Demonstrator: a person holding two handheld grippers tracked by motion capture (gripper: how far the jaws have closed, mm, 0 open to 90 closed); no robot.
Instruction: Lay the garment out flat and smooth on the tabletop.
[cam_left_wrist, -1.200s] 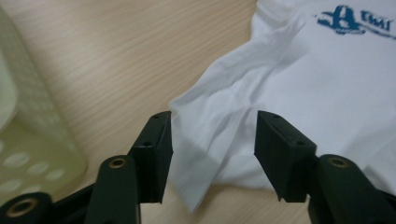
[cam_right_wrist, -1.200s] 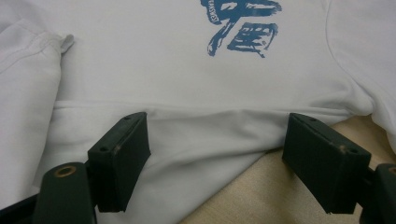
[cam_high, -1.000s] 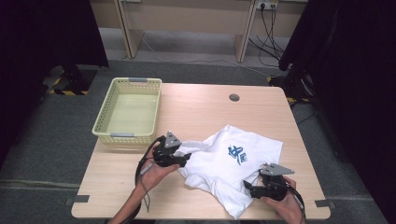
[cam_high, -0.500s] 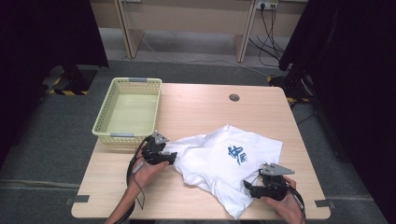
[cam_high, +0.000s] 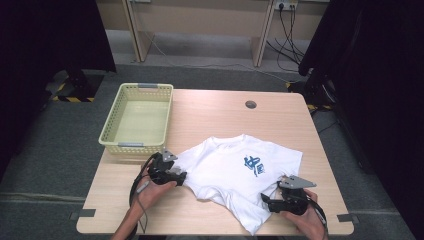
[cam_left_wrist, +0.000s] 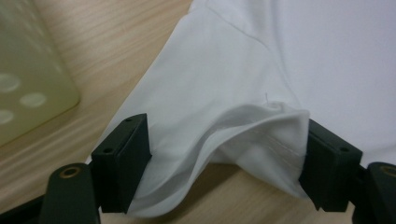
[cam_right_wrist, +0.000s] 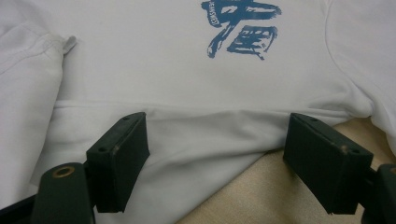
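Down on the table (cam_high: 210, 112), I see the white T-shirt (cam_high: 235, 172) spread flat beside the yellow basket (cam_high: 137, 120). My left gripper (cam_left_wrist: 224, 154) has just been opening, a rumpled sleeve fold sitting loose between its jaws. My right gripper (cam_right_wrist: 217, 154) stands wide over the hem. From above, the shirt's near corner hangs past the table edge, and the blue print (cam_right_wrist: 240, 28) is cut off at the top.
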